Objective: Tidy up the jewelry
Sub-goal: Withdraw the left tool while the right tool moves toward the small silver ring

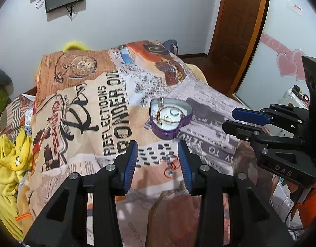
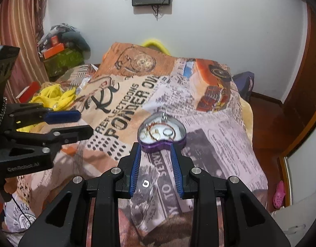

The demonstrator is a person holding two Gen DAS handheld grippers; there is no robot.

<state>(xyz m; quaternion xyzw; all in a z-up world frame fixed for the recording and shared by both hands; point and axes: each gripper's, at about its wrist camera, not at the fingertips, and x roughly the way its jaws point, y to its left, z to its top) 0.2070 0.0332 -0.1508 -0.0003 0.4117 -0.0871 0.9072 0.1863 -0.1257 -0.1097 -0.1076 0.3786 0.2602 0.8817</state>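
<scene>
Jewelry sits in front of you in a purple heart-shaped box [image 1: 170, 117], lid off, resting on the printed cloth [image 1: 108, 103] near its right-hand half. Inside on the white lining you can make out a reddish-gold chain [image 2: 156, 131] looped around and a couple of rings [image 2: 168, 132]; the finer pieces are too small to sort out. Read the cloth while you're there: big black letters "REFLECTIONS" and "PONDER OV", running on past a fold, and nearer you "TO SERVE" upside down. Your right gripper's body carries "DAS" in the left view; the left one's body has a pale label too blurred to spell with confidence.

Your left gripper [image 1: 158, 150] hangs over the cloth with its blue pads parted and nothing between them. Just under that gap lies a small beaded piece with red loops [image 1: 169, 165], flat on the fabric, short of the box. Your right gripper [image 2: 156, 150] is parted too, narrower, nothing pinched; its fingertips frame the near point of the heart, though whether they touch it I can't tell. A small silver ring [image 2: 145, 183] lies loose on the cloth between those fingers, nearer you.

Room to move: open cloth all around the box. Its far edge drops toward the white wall, its right edge falls to the wood floor by the brown door [image 1: 236, 30]. Yellow fabric [image 1: 9, 160] is bunched off the left side.
</scene>
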